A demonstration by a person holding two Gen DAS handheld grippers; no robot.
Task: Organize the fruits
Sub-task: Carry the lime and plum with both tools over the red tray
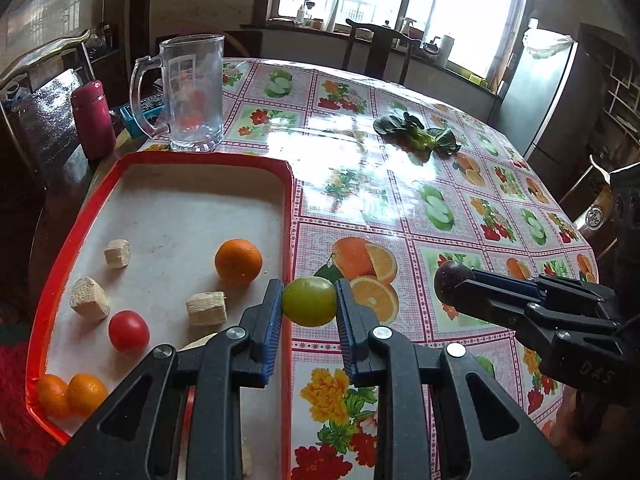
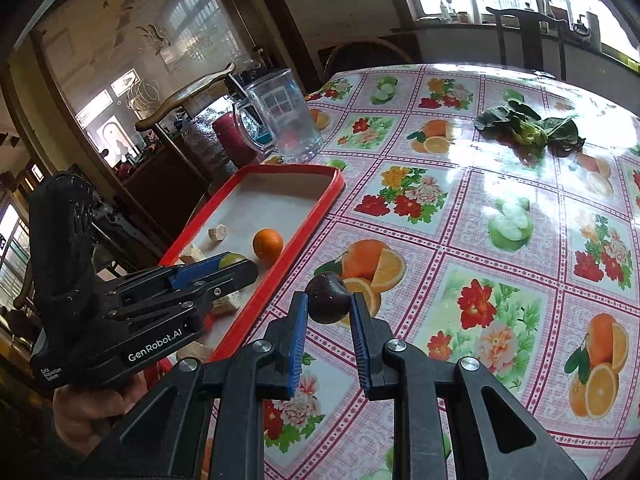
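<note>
My left gripper [image 1: 309, 300] is shut on a green fruit [image 1: 309, 301] and holds it over the right rim of the red tray [image 1: 289, 216]. The tray holds an orange [image 1: 238, 261], a red tomato [image 1: 128, 330], two small oranges [image 1: 72, 395] and pale wooden blocks [image 1: 206, 309]. My right gripper [image 2: 329, 300] is shut on a dark purple fruit [image 2: 327, 297] above the tablecloth, right of the tray; it also shows in the left wrist view [image 1: 450, 280]. The left gripper with the green fruit [image 2: 232, 259] shows in the right wrist view.
A glass mug [image 1: 192, 92] stands behind the tray, with a dark red bottle [image 1: 93, 120] to its left. A leafy green vegetable [image 1: 418, 132] lies far on the fruit-patterned tablecloth [image 1: 400, 200]. Chairs stand around the table.
</note>
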